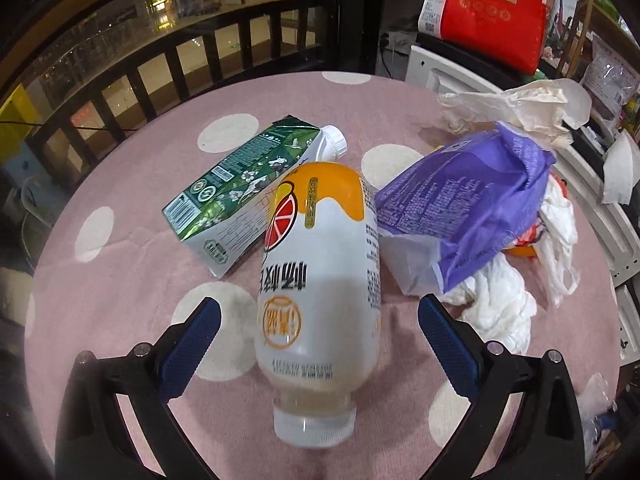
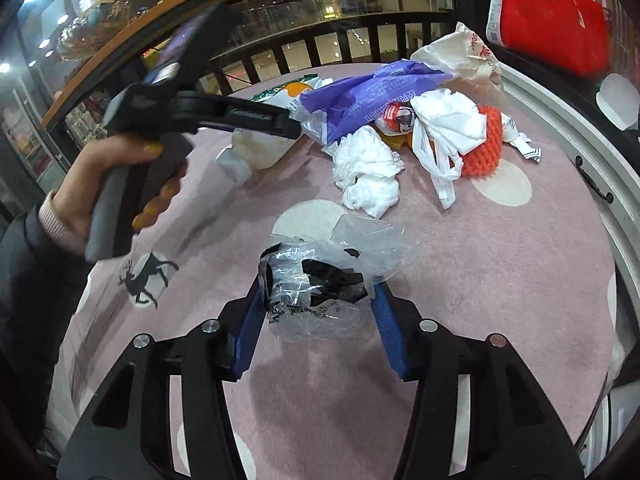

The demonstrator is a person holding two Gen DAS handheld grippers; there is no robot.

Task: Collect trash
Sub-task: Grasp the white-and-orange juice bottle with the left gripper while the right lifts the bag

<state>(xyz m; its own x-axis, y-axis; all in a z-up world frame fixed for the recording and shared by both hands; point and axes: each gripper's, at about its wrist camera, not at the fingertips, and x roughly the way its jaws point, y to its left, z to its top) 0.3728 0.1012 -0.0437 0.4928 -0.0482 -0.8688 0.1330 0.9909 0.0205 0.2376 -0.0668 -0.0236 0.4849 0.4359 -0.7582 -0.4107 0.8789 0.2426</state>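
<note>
In the left wrist view a white and orange drink bottle (image 1: 316, 280) lies on the pink dotted tablecloth (image 1: 120, 280), cap toward the camera. My left gripper (image 1: 318, 320) is open, with its blue pads on either side of the bottle and apart from it. A green carton (image 1: 240, 192) lies behind the bottle. In the right wrist view my right gripper (image 2: 318, 296) is shut on a crumpled clear plastic wrapper with black pieces (image 2: 320, 284). The left gripper's body (image 2: 180, 92), held by a hand, shows over the bottle (image 2: 256, 148).
A purple bag (image 1: 468, 208), white tissues (image 2: 368, 168), a white plastic bag (image 2: 444, 140), an orange foam net (image 2: 484, 144) and crumpled paper (image 1: 516, 108) are piled at the table's far right. A black railing (image 1: 160, 68) and a red bag (image 1: 492, 12) stand beyond.
</note>
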